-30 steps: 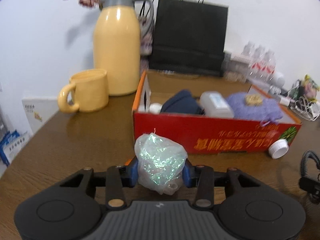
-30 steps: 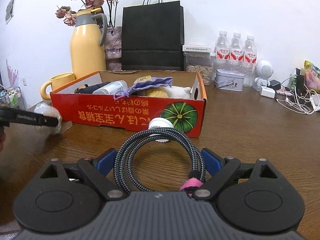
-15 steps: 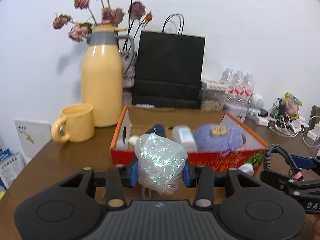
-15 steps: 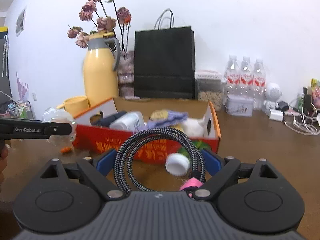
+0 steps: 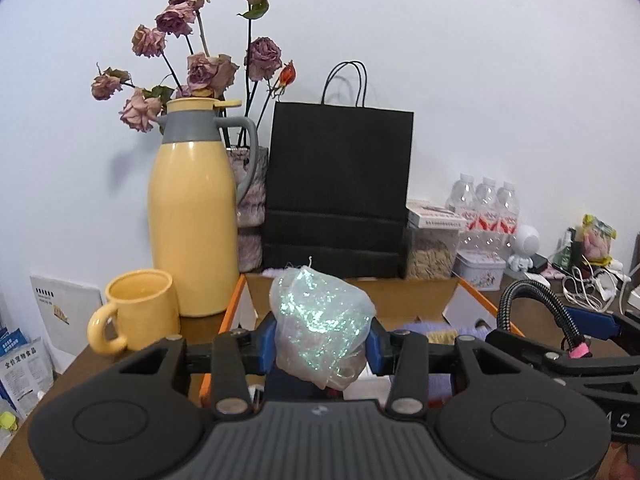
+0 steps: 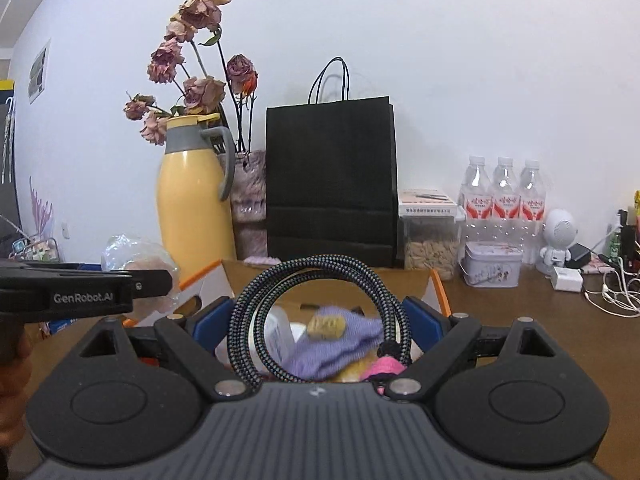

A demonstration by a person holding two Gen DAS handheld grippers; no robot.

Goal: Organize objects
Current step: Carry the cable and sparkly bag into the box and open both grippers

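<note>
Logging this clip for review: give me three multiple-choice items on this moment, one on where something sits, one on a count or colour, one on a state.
1. Where does the black paper bag stand?
A. Inside the cardboard box
B. Against the wall, right of the yellow thermos
C. On the floor

2. How many water bottles stand by the wall?
A. One
B. Three
C. Five

3. What is the left claw doing?
A. Open and empty
B. Shut on the iridescent bag
C. Shut on the yellow mug

Answers:
1. B: the black paper bag stands upright at the wall beside the yellow thermos, behind the cardboard box.
2. B: three water bottles stand side by side, each with a red label.
3. B: the left claw pinches the iridescent bag between its blue pads, while the right claw holds the coiled cable.
</note>
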